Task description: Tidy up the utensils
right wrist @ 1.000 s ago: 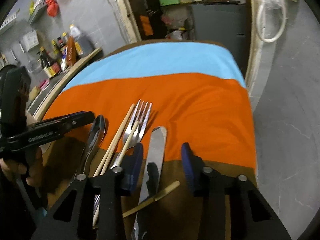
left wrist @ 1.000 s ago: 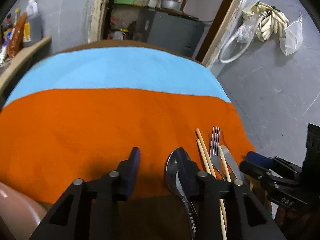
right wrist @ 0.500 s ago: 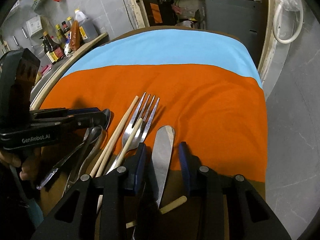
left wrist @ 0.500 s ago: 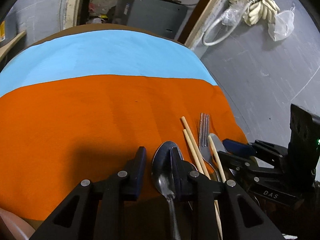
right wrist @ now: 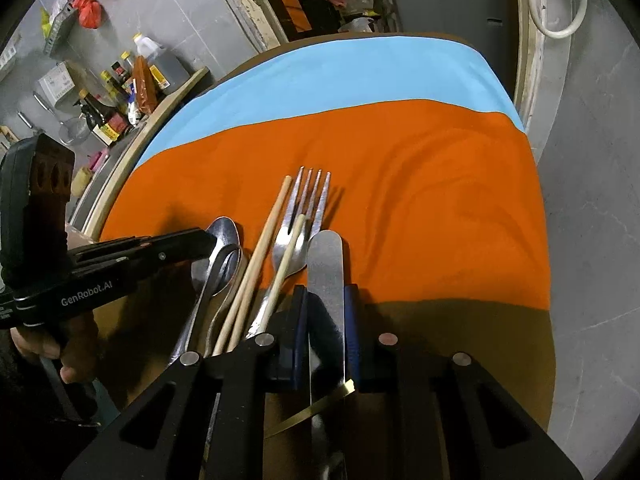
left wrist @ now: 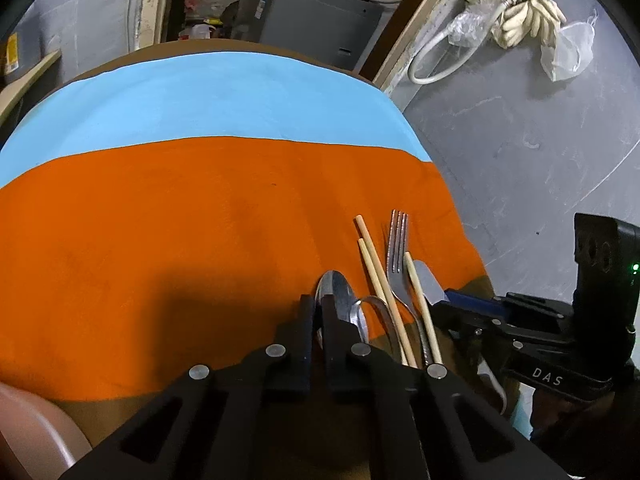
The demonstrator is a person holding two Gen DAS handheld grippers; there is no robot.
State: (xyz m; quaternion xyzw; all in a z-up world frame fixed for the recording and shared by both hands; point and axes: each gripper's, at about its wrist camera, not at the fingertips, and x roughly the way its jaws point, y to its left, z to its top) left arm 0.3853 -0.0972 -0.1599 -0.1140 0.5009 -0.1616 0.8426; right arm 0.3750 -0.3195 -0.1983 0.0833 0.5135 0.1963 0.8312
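A bunch of utensils lies at the near edge of the orange cloth (left wrist: 180,220). My left gripper (left wrist: 318,308) is shut on the big spoon (left wrist: 338,292), seen also in the right wrist view (right wrist: 224,236). A second spoon (left wrist: 360,316) lies beside it. My right gripper (right wrist: 326,300) is shut on the butter knife (right wrist: 326,264), whose tip shows in the left wrist view (left wrist: 426,280). Between them lie a fork (right wrist: 306,216) and chopsticks (right wrist: 266,236), also in the left wrist view: fork (left wrist: 398,252), chopsticks (left wrist: 376,268).
The cloth has a light blue band (right wrist: 340,76) at the far side and covers a brown table (right wrist: 460,328). Sauce bottles (right wrist: 132,80) stand on a shelf to the left. A thin strip (right wrist: 312,408) lies under the knife handle. Grey floor (left wrist: 520,140) is to the right.
Both grippers have closed: the left jaws came together on the big spoon, the right jaws on the butter knife. Both moved a little forward over the utensils.
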